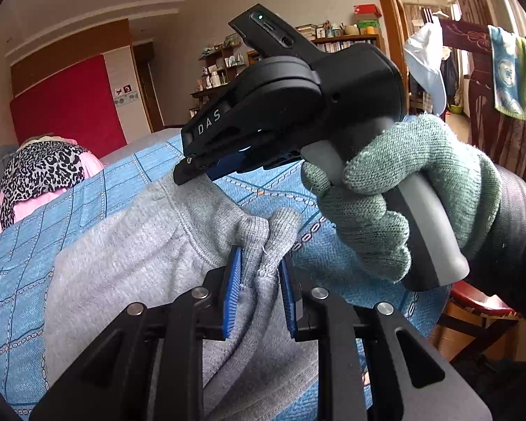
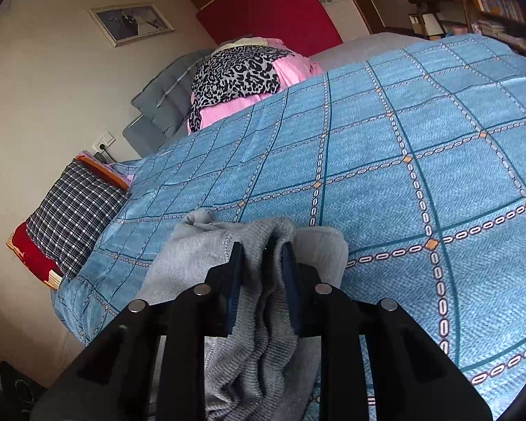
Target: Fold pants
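Grey knit cloth of the pants [image 1: 129,266] sits pinched between the blue pads of the left claw [image 1: 259,291]. The right claw [image 2: 263,287] clamps another bunched fold. The pants stretch away leftward over the blue bed cover [image 2: 420,147].

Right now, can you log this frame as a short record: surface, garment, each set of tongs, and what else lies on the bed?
surface: blue checked bedspread
garment: grey pants, bunched on the bedspread
left tongs: shut on a ribbed fold of the grey pants
right tongs: shut on a gathered fold of the grey pants; held by a gloved hand in the left wrist view
other items: leopard-print cloth over pink fabric at the far end; plaid cushion beside the bed
fold state: not yet folded flat
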A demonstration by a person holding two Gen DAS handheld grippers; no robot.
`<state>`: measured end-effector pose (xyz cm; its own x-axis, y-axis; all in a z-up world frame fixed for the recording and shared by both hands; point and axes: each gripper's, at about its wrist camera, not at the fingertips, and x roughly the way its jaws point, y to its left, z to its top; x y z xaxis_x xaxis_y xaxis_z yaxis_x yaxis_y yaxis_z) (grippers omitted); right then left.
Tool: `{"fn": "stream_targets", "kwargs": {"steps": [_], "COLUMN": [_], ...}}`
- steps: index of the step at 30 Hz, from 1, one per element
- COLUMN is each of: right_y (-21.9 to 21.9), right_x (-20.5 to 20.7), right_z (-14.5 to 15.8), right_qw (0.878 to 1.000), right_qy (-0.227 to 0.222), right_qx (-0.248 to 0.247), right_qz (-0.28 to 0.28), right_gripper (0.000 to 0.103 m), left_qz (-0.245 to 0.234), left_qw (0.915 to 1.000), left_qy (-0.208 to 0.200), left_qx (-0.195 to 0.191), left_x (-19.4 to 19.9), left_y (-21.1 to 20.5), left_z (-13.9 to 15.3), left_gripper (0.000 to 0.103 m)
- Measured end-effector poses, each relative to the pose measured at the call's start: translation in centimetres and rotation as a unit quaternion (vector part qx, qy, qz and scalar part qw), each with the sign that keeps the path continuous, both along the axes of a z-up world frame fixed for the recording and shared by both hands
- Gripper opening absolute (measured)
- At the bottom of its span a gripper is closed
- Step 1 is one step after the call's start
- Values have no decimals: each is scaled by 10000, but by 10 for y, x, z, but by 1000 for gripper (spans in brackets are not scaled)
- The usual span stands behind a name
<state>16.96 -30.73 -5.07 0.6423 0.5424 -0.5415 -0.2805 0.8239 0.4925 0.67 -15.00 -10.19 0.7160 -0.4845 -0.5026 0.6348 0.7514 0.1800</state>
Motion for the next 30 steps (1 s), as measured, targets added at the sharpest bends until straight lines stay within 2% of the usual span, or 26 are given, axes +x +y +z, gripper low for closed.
{"fn": "stream_targets", "kwargs": {"steps": [3, 7, 9, 11, 13, 15, 17, 20, 24, 27, 30], "right_y": [-9, -15, -17, -19, -17, -14, -11, -5, 4, 16, 30], "right_x": [1, 7, 8, 6, 4, 0, -5, -14, -31, -45, -54], "right_z": [-9, -38, -48, -52, -50, -46, -40, -30, -9, 5, 12], "right_qw": [9999, 9991, 9989, 9990, 9992, 9993, 9990, 9976, 9937, 9898, 9890], "right_qy": [103, 382, 416, 368, 316, 229, 113, -85, -527, -858, -971], "right_qx": [56, 22, 67, 132, 57, -93, -259, -500, -800, -1021, -1087], "right_qz": [-103, -180, -196, -217, -252, -293, -353, -467, -582, -509, -246], "right_gripper": [23, 23, 23, 24, 25, 26, 29, 31, 46, 48, 48], "left_qz": [-95, -154, -155, -168, -277, -373, -573, -563, -449, -424, -153], "left_qw": [9999, 9990, 9981, 9968, 9973, 9976, 9974, 9980, 9988, 9974, 9970], "left_qy": [-101, 114, -72, -307, -218, -102, 84, 139, 188, 384, 448], "left_qx": [23, 391, 596, 712, 642, 576, 417, 272, -20, -436, -616], "left_x": [-2, 3, -3, -9, -10, -10, -11, -13, -14, -12, -6], "left_y": [-7, -16, -22, -25, -23, -20, -13, 3, 33, 63, 86], "left_z": [7, -15, -27, -32, -32, -29, -22, -11, 7, 23, 34], "left_gripper": [21, 22, 23, 28, 41, 47, 62, 62, 63, 63, 63]}}
